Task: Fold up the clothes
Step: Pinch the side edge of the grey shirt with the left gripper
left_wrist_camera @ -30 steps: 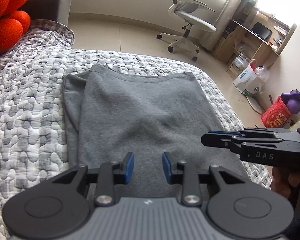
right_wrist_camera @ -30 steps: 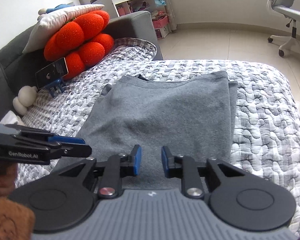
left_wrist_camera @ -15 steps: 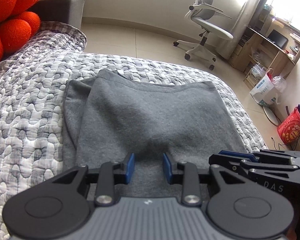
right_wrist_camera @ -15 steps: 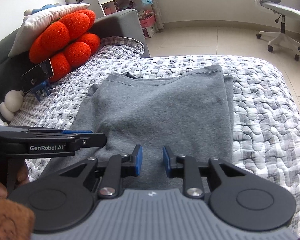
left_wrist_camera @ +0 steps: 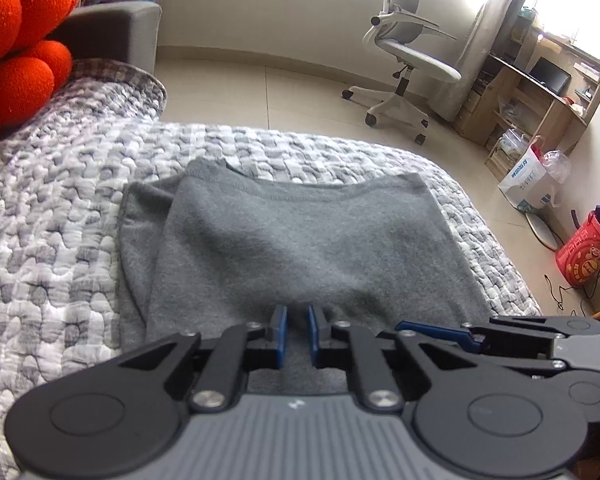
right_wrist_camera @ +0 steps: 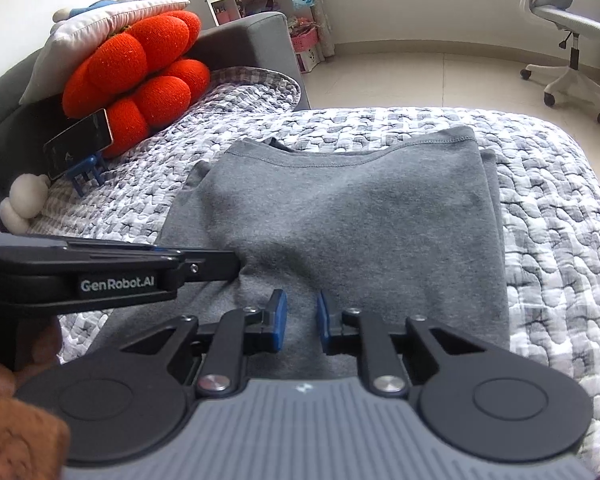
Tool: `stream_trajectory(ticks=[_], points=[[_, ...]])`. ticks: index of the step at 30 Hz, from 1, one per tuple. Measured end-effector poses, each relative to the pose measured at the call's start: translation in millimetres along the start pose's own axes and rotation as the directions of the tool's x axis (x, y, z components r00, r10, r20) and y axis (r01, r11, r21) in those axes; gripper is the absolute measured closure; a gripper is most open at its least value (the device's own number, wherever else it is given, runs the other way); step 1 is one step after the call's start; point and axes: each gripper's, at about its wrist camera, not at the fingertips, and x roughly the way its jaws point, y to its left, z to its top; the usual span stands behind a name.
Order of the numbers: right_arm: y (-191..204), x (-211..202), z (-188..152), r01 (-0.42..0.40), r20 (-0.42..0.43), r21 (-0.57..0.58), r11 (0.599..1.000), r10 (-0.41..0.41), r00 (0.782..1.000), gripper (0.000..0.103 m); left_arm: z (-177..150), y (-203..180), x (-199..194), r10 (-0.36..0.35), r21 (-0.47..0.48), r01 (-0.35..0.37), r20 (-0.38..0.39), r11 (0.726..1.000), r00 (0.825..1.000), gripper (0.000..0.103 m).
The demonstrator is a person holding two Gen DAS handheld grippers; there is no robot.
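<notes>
1. The grey garment (left_wrist_camera: 300,240), folded, lies flat on the quilted bedspread (left_wrist_camera: 52,216).
2. The left gripper (left_wrist_camera: 297,334) sits over the garment's near edge, jaws narrowly apart, perhaps touching the cloth.
3. The right gripper (right_wrist_camera: 302,322), beside it over that edge, is spread slightly, pinching nothing.

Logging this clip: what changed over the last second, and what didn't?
Both tongs moved forward and lower over the near edge of the gray garment. The left tongs narrowed, though a gap remains; the right tongs kept their gap. Nothing gripped. The garment stayed folded on the quilt.
</notes>
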Motion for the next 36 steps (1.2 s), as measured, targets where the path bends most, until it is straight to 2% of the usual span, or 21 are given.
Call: stream_trajectory(ticks=[2,5,6,11,13,15,23,27,30,36], points=[[-1.4,-2.9,1.8,-0.016,0.018,-0.002,1.0,0.016,1.0,0.084,3.2,1.0,-7.6,-0.019,-0.001,0.019,0.027,1.0,0.999,0.092],[-1.6,3.6,0.9,-0.036,-0.008,-0.003,0.999,0.036,0.999,0.083,-2.6,-0.5,3.0,-0.002,0.017,0.003,-0.011,1.0,1.0,0.092],[-1.4,9.1,-1.2,-0.022,-0.03,-0.012,1.0,0.021,0.999,0.09,-4.6,-1.1,6.6,0.004,0.023,-0.003,-0.023,1.0,1.0,0.092],[2.6,10.4,0.3,-0.003,-0.041,-0.029,1.0,0.002,0.999,0.09,-8.6,-3.0,16.4,0.029,0.033,-0.026,-0.073,0.999,0.997,0.092],[5.2,6.8,0.2,-0.004,-0.019,-0.044,0.999,0.004,1.0,0.087,-7.1,2.3,16.3,0.014,-0.001,-0.014,-0.079,1.0,0.997,0.092],[7.5,3.4,0.1,-0.02,-0.002,-0.054,0.998,0.02,1.0,0.077,-6.8,3.5,15.2,0.016,-0.01,-0.017,-0.075,1.0,0.997,0.092],[11.4,11.5,-1.4,-0.024,-0.011,-0.079,0.997,0.023,1.0,0.077,-5.6,7.8,10.9,0.029,-0.043,-0.031,-0.058,0.999,0.998,0.092],[15.4,1.0,1.8,-0.063,0.021,-0.095,0.994,0.065,0.998,0.078,-2.1,8.9,0.7,-0.006,-0.063,0.004,-0.034,0.998,0.999,0.092],[15.8,11.5,-1.3,-0.047,-0.028,-0.099,0.994,0.044,0.999,0.079,-4.7,9.5,7.1,-0.007,-0.064,0.003,-0.06,0.998,0.998,0.092],[11.2,16.5,-0.7,-0.065,-0.039,-0.075,0.995,0.062,0.997,0.08,-6.9,11.2,13.6,-0.01,-0.08,0.002,-0.088,0.997,0.996,0.092]])
